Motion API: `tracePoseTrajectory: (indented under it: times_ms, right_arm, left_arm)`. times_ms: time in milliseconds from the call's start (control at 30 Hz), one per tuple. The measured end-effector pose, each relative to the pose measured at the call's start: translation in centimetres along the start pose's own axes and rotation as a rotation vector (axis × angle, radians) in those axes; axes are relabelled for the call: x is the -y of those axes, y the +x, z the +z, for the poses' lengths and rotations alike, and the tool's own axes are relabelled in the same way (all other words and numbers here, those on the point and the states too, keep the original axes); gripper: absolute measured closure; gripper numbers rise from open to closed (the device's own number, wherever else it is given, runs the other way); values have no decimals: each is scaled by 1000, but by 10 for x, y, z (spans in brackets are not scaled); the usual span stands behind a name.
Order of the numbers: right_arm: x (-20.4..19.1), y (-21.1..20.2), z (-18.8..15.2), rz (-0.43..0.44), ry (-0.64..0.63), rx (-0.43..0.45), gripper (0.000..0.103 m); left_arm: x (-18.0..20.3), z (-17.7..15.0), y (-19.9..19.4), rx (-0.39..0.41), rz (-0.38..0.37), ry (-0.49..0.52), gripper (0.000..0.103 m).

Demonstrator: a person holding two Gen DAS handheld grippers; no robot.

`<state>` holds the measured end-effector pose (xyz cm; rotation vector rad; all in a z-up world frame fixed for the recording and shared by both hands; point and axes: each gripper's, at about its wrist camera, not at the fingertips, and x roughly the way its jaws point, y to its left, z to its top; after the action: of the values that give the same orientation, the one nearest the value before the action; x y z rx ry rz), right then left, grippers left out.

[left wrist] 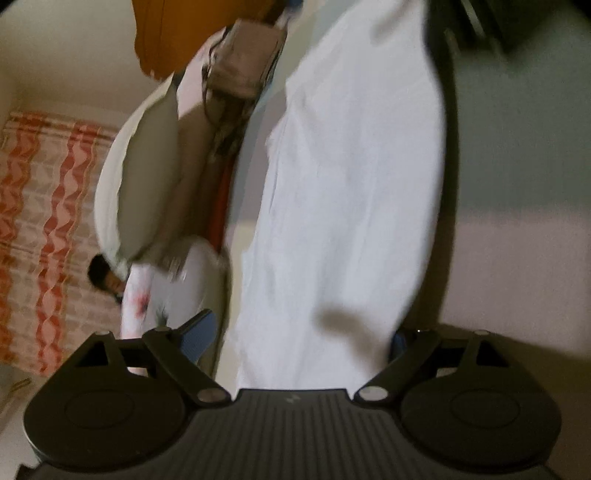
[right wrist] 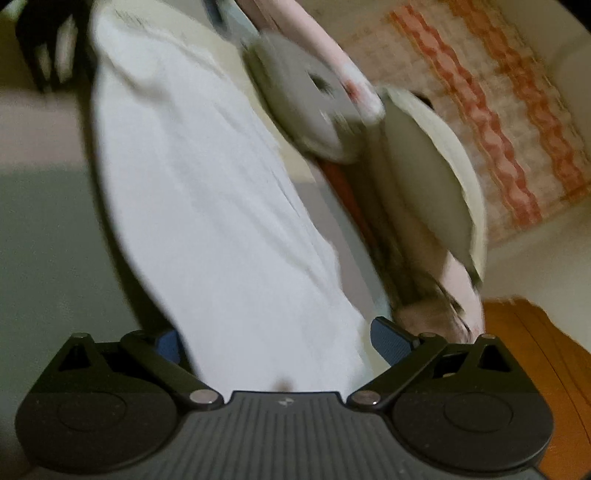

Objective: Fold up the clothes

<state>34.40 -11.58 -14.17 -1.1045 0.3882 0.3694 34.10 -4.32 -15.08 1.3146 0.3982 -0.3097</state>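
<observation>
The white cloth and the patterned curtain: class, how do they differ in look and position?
The white cloth is plain, with only soft creases; the patterned curtain carries wavy orange bands on a pale ground. The white cloth runs between the blue pads of the left gripper and the right gripper; the curtain hangs far back by the wall. Both are fabric, blurred here.

A cream pillow (left wrist: 147, 173) stands at the left of the left wrist view, and shows again at the right of the right wrist view (right wrist: 428, 192). Behind it hangs a curtain (left wrist: 44, 229) with wavy orange stripes, at far left there and at upper right in the other view (right wrist: 491, 110). Orange-brown wood (left wrist: 184, 33) fills the upper left of the left view and the lower right of the right (right wrist: 535, 354). Everything is blurred.
</observation>
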Motion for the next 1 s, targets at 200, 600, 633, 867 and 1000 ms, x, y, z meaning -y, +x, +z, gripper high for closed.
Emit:
tracePoseTrajectory:
  times_ms: [200, 600, 633, 867, 1000]
  right_arm:
    - [-1, 7, 2, -25, -62, 9, 2]
    - [-16, 17, -15, -85, -200, -43, 40]
    - [-17, 18, -14, -86, -206, -42, 40]
    - [-15, 18, -17, -66, -164, -39, 55]
    - [-32, 15, -21, -28, -185, -42, 92]
  left_arm:
    - [-6, -10, 9, -32, 6, 17, 13]
    - [17, -17, 7, -78, 105, 151, 43]
    - [19, -17, 7, -83, 104, 144, 46]
    - [36, -19, 5, -98, 81, 106, 95]
    - [36, -20, 5, -110, 42, 47, 103]
